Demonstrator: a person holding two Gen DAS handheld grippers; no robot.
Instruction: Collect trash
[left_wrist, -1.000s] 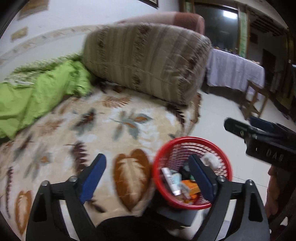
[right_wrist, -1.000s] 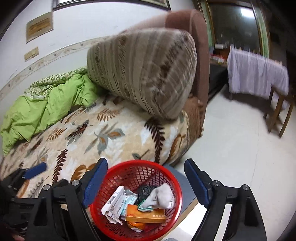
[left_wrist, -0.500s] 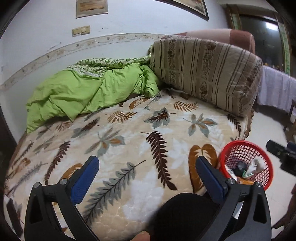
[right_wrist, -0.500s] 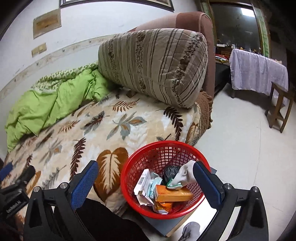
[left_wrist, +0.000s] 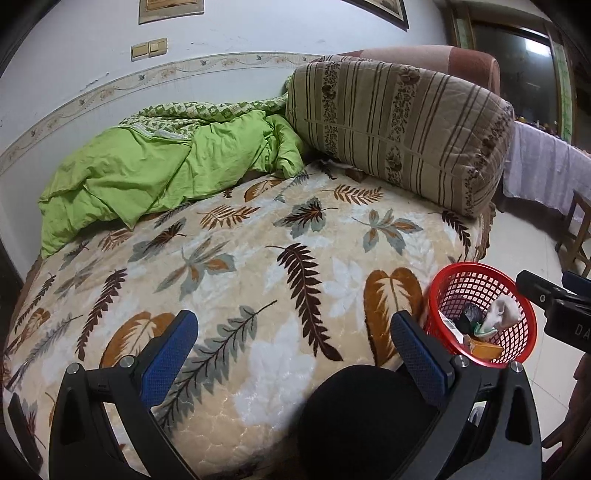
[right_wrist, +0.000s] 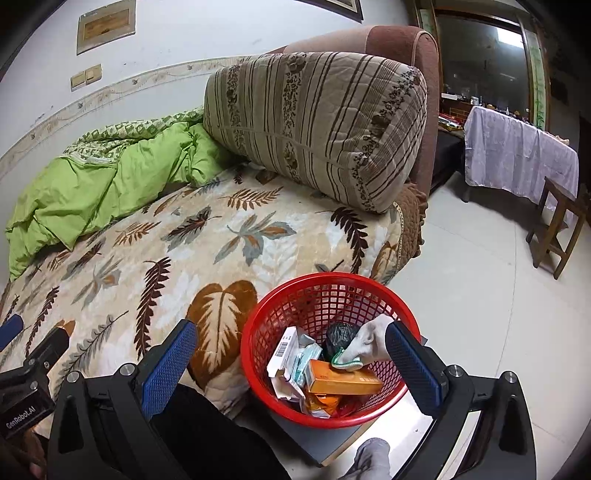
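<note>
The left gripper (left_wrist: 293, 343) has its jaws spread wide after opening further, with nothing between the blue pads; beyond it lies only the leaf-patterned blanket (left_wrist: 258, 258) on the bed. The right gripper (right_wrist: 291, 354) is likewise spread wide after opening further, and pinches nothing; it hangs just over the near rim of the red basket (right_wrist: 328, 288), its right pad in front of the basket's right side. The basket stands on a flat grey board (right_wrist: 332, 441) on the floor, just beside the bed's edge. In it lie an orange box (right_wrist: 345, 380), a white box with a barcode (right_wrist: 284, 350), a crumpled black bag (right_wrist: 338, 334) and a pale sock (right_wrist: 369, 341) with a green-edged cuff. Farther back, a green quilt (left_wrist: 147, 173) is bunched against the wall, next to a big striped cushion (left_wrist: 399, 129). A table under a pale cloth (right_wrist: 517, 155) and a wooden stool (right_wrist: 557, 225) stand well apart across the tiled floor.
</note>
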